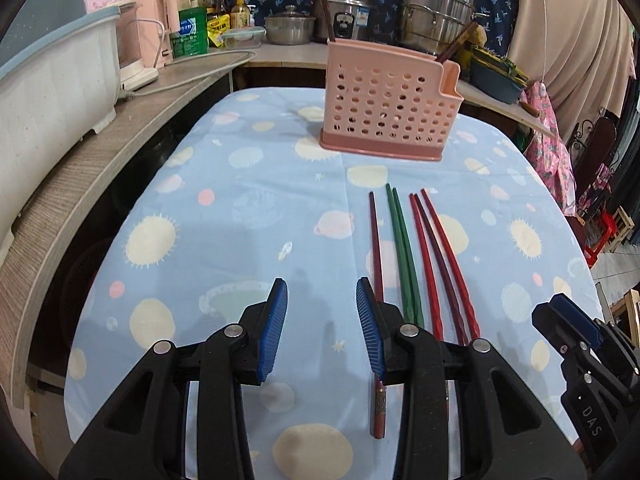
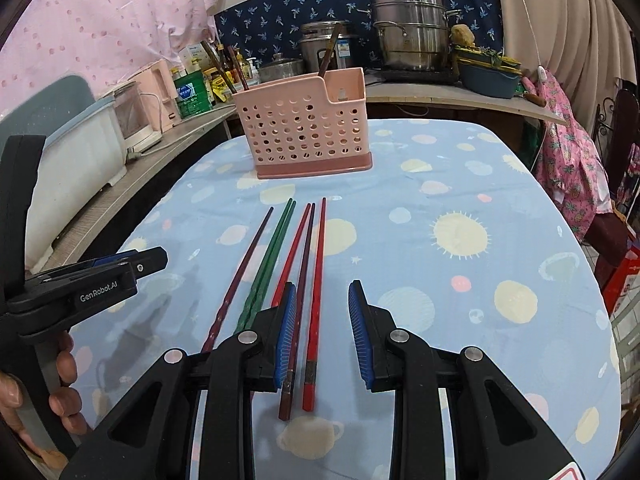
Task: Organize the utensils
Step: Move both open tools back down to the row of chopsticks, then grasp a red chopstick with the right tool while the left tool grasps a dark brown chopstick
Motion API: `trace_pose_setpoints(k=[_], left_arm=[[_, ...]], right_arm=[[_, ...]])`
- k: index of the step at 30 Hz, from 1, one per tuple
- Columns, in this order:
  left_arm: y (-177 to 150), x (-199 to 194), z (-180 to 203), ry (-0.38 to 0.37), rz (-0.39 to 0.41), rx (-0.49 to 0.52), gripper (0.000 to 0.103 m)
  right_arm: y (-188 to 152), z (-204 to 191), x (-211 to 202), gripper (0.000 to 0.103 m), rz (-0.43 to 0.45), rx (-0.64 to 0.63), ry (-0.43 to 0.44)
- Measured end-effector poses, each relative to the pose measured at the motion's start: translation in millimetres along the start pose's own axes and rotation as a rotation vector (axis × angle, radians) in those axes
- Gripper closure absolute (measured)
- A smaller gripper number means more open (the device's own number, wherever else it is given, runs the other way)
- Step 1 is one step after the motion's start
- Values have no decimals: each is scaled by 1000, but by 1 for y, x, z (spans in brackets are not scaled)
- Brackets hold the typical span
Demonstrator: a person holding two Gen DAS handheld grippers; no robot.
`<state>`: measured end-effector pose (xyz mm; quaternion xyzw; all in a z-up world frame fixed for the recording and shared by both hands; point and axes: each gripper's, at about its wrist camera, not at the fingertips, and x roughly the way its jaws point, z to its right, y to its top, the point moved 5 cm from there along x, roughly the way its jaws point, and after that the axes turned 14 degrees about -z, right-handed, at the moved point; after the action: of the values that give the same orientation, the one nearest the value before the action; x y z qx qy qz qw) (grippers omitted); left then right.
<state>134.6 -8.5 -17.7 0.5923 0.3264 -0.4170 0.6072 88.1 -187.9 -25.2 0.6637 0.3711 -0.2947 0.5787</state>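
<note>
With nothing held, both grippers (image 1: 322, 328) (image 2: 322, 332) tilted tableward.

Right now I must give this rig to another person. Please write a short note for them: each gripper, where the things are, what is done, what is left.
Left gripper: open, nothing held, above the near end of the leftmost dark maroon chopstick.
Right gripper: open, nothing held, above the near ends of the rightmost bright red chopstick and the dark one beside it.
Things: six chopsticks lie side by side on the blue planet-print tablecloth, including a green pair. The pink perforated plastic utensil holder stands beyond their tips.
Done: a few brown chopsticks already stand in the holder.
Left: pick up all six and put them in the holder.
</note>
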Motion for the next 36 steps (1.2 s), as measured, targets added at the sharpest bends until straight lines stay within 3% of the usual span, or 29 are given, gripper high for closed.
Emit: trace_pose_setpoints(k=[19, 36], left_arm=[[-36, 26, 7, -30, -91, 21, 67], [-41, 29, 9, -43, -105, 18, 63]], right_arm=[[-35, -4, 38, 76, -114, -5, -8], [-39, -9, 48, 79, -130, -35, -61]])
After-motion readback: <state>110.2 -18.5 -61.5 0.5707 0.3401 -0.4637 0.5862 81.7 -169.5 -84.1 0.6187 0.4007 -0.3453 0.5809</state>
